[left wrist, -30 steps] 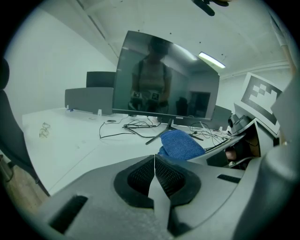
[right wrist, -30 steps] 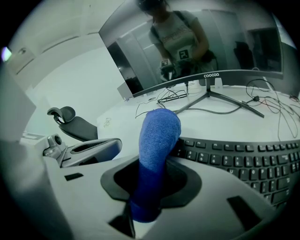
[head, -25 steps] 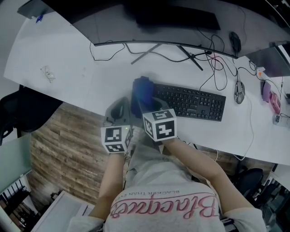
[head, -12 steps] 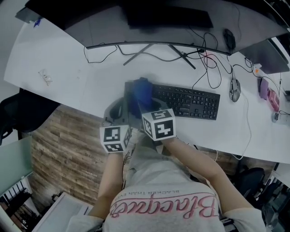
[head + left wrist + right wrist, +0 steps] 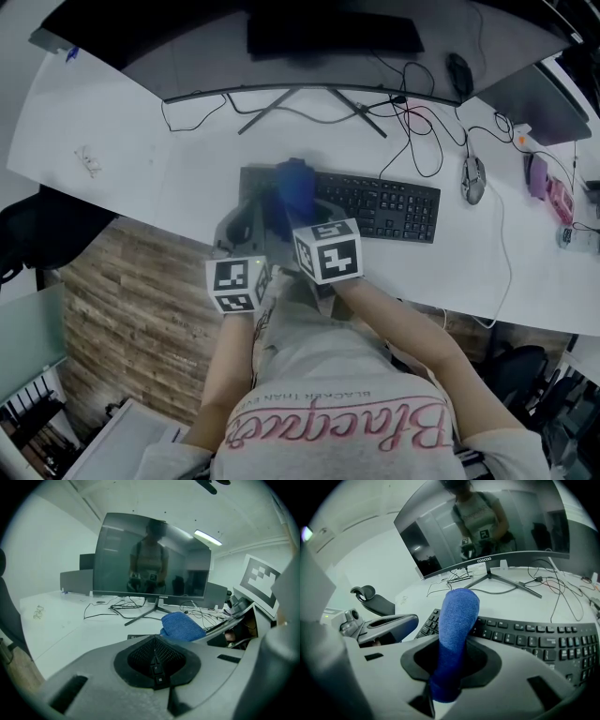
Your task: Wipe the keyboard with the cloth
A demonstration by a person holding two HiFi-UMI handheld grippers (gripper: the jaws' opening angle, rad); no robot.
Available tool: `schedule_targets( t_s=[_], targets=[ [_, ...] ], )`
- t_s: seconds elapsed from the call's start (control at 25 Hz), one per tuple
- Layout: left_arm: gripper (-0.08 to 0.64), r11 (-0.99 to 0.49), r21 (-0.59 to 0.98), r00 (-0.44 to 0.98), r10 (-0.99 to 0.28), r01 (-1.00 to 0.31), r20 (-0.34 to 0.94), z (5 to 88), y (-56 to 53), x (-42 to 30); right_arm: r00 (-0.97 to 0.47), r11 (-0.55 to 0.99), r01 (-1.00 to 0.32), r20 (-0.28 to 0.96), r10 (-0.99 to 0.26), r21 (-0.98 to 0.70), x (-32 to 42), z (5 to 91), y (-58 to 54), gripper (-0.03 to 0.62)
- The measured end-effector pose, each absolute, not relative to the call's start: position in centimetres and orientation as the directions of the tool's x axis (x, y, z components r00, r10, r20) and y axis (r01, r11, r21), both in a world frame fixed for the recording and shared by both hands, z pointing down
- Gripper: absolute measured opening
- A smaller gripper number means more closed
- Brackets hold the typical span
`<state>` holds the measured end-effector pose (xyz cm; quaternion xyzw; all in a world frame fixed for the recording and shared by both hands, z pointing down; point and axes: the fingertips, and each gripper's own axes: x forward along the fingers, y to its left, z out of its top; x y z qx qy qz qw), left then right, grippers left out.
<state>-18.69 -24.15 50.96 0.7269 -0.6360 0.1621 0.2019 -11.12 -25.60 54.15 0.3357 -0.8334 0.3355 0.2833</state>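
A black keyboard [image 5: 384, 208] lies on the white desk [image 5: 178, 159], below the curved monitor. My right gripper [image 5: 298, 210] is shut on a rolled blue cloth [image 5: 295, 187]. The cloth's free end rests on the keys near the keyboard's left end. In the right gripper view, the cloth [image 5: 454, 634] stands up out of the jaws of the right gripper [image 5: 451, 665], with the keyboard [image 5: 534, 634] running off to the right. My left gripper [image 5: 246, 223] hovers just left of it at the desk's front edge. The left gripper [image 5: 157, 662] is shut and holds nothing, and the cloth [image 5: 183, 626] shows beyond it.
The monitor's stand [image 5: 309, 101] and loose cables [image 5: 422, 122] lie behind the keyboard. A mouse [image 5: 472, 178] sits at its right and small pink items [image 5: 553, 187] farther right. A black chair [image 5: 42, 234] stands at the left, over the wooden floor.
The cloth and right gripper have shifted right along the keyboard, so the keyboard's left end now shows beside the cloth. The left gripper has barely moved.
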Motion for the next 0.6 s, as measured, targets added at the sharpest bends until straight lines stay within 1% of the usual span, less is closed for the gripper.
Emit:
schedule_targets(
  t_s=[0.6],
  targets=[
    [0.006, -0.152, 0.08, 0.172, -0.862, -0.985, 0.477, 50.5, -25.2, -14.1, -0.597, 0.534, -0.766, 0.704, -0.385, -0.358, -6.5, 54.2, -26.0, 0.102]
  ],
)
